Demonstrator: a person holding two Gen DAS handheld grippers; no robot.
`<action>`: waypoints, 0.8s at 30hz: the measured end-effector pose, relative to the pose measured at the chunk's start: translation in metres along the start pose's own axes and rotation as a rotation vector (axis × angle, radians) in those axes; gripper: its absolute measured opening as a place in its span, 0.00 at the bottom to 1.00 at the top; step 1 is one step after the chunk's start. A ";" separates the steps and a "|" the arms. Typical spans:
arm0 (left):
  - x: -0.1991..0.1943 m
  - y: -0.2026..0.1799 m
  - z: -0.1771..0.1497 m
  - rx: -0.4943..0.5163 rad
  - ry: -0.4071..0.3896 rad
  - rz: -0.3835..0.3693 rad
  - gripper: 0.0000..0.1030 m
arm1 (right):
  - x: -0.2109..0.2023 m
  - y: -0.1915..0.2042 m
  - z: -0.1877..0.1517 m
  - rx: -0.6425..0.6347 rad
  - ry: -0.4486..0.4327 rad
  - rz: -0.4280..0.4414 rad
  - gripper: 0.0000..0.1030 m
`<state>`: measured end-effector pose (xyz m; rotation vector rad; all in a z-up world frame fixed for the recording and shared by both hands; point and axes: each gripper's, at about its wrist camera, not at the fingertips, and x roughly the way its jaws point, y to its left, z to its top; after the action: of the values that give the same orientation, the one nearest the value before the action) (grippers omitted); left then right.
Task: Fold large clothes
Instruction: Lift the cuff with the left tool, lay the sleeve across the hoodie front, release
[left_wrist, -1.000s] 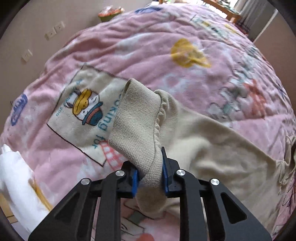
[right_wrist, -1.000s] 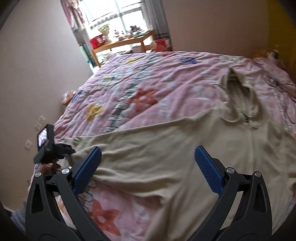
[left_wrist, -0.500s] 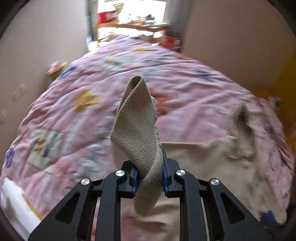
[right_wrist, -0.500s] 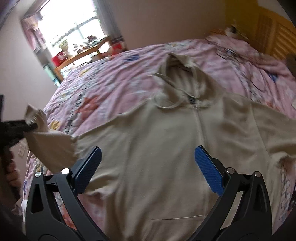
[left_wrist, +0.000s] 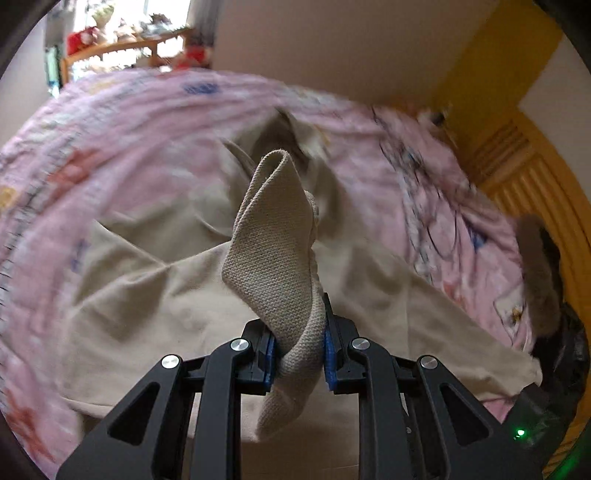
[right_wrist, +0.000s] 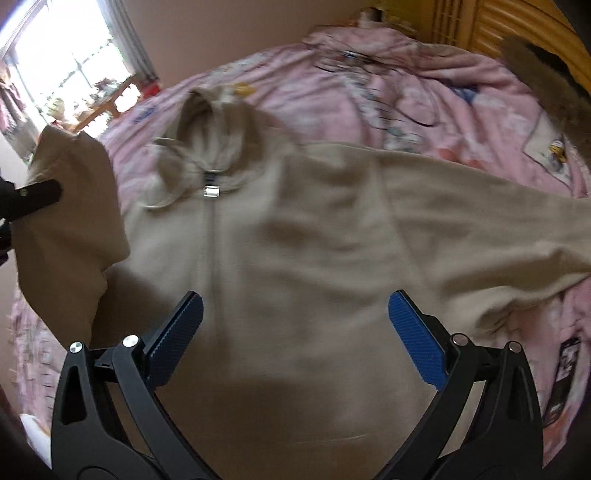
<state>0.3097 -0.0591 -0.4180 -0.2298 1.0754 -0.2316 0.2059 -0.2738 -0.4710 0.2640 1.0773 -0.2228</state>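
While the hoodie (right_wrist: 295, 240) is spread front-up on the pink bed (right_wrist: 424, 85), its cuff (left_wrist: 277, 258) is clamped by the left hand-held gripper (left_wrist: 297, 354) and held above the body. The right hand-held gripper (right_wrist: 295, 332) is held wide, with nothing gripped, over the zip (right_wrist: 211, 236).

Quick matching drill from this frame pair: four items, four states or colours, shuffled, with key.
Items:
1. left tongs
2. right tongs
3. zip-up hoodie
4. bedspread

States:
A. pink, cartoon print
B. open, holding nothing
C. beige, spread front-up on the bed
D. shut on the sleeve cuff

Pairs: 1-D, 2-B, 3-C, 4-A
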 end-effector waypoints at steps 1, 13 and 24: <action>0.016 -0.011 -0.008 0.010 0.024 0.005 0.18 | 0.007 -0.009 0.000 0.001 0.012 -0.012 0.95; 0.124 -0.044 -0.074 0.188 0.261 0.034 0.25 | 0.045 -0.051 -0.003 0.011 0.101 -0.081 0.95; 0.065 -0.017 -0.068 0.213 0.295 -0.096 0.69 | 0.045 -0.059 0.021 0.110 0.110 0.016 0.95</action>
<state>0.2777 -0.0993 -0.4990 -0.0556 1.3226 -0.4741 0.2261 -0.3384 -0.5074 0.3870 1.1732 -0.2562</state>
